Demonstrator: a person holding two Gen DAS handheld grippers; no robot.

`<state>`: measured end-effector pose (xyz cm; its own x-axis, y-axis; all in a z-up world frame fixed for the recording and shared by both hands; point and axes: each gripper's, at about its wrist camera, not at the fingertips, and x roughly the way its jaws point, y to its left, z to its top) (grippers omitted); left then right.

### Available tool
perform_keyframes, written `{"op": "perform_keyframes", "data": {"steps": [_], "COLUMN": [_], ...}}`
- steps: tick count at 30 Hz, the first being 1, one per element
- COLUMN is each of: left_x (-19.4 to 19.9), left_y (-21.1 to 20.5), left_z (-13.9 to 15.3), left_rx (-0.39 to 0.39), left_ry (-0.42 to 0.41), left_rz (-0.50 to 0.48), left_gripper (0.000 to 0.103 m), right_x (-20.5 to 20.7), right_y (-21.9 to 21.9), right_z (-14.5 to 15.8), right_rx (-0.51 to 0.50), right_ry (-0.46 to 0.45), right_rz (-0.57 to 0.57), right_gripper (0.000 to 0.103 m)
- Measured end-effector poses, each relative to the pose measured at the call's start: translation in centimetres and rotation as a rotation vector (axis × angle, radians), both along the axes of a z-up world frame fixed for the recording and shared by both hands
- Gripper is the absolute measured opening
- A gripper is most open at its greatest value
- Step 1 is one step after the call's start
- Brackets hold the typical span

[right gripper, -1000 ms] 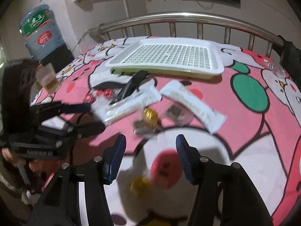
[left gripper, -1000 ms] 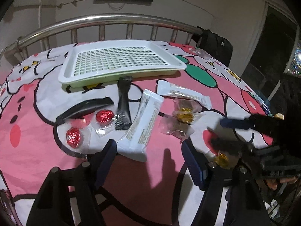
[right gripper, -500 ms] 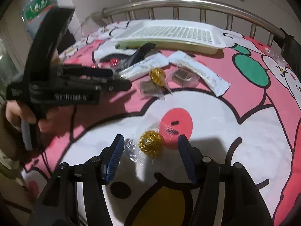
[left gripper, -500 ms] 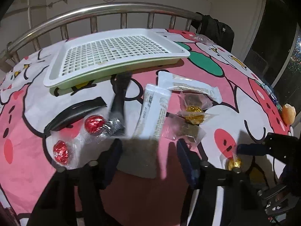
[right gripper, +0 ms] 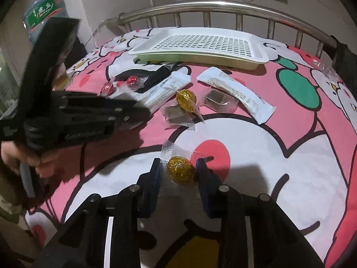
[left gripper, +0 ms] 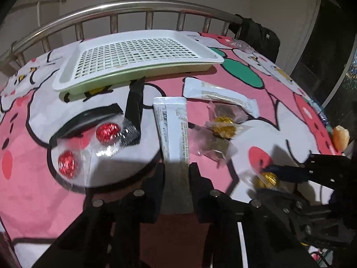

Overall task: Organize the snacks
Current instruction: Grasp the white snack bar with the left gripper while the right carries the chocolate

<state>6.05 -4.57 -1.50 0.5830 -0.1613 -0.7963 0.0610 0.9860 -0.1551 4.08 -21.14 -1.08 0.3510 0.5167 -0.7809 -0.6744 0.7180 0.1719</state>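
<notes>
My left gripper (left gripper: 176, 171) is shut on the near end of a white snack bar (left gripper: 173, 120) that lies on the pink cartoon cloth. My right gripper (right gripper: 178, 172) is shut on a gold foil candy (right gripper: 181, 172) in a clear wrapper, low over the cloth; it also shows in the left wrist view (left gripper: 267, 179). A white perforated tray (left gripper: 133, 55) sits empty at the far side. A second white bar (left gripper: 219, 96), another gold candy (left gripper: 223, 125), two brown wrapped sweets (left gripper: 214, 146), two red foil candies (left gripper: 107, 131) and a black sachet (left gripper: 133, 109) lie between.
A steel rail (left gripper: 133, 6) runs behind the tray. A black bag (left gripper: 258, 35) hangs at the far right. A blue water bottle (right gripper: 44, 11) stands to the left beyond the cloth. An orange item (left gripper: 340, 135) lies at the right edge.
Both grippers have moved forward and closed: the left onto the white bar's near end, the right onto the gold candy.
</notes>
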Motion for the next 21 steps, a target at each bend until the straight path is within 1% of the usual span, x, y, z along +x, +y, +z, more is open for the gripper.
{"op": "perform_keyframes", "data": {"steps": [1, 8, 11, 14, 16, 18, 21], "left_x": [-0.4, -2.5, -3.2, -3.7, -3.8, -4.0, -4.1], "left_y": [0.0, 0.7, 0.9, 1.2, 1.9, 2.4, 3.1], "left_z": [0.1, 1.3, 2.1, 2.9, 3.2, 3.6, 4.4], "left_rx": [-0.009, -0.057, -0.07, -0.051, -0.066, -0.065, -0.082], "left_ry": [-0.005, -0.049, -0.081, -0.118, -0.123, -0.137, -0.158], "left_rz": [0.003, 0.047, 0.057, 0.094, 0.111, 0.13, 0.153], "left_gripper": [0.023, 0.022, 0.022, 0.022, 0.022, 0.022, 0.022], "right_x": [0.1, 0.5, 0.7, 1.2, 1.3, 1.6, 2.1], "right_y": [0.0, 1.1, 2.1, 2.9, 3.2, 3.4, 3.5], "right_z": [0.2, 2.2, 2.8, 3.3, 3.6, 3.8, 4.1], "right_rx": [0.013, 0.077, 0.089, 0.116, 0.126, 0.132, 0.144], "right_ry": [0.001, -0.02, -0.051, -0.057, -0.073, -0.089, -0.083], "right_rz": [-0.003, 0.009, 0.02, 0.021, 0.015, 0.003, -0.001], "right_gripper": [0.025, 0.025, 0.025, 0.025, 0.025, 0.025, 0.025]}}
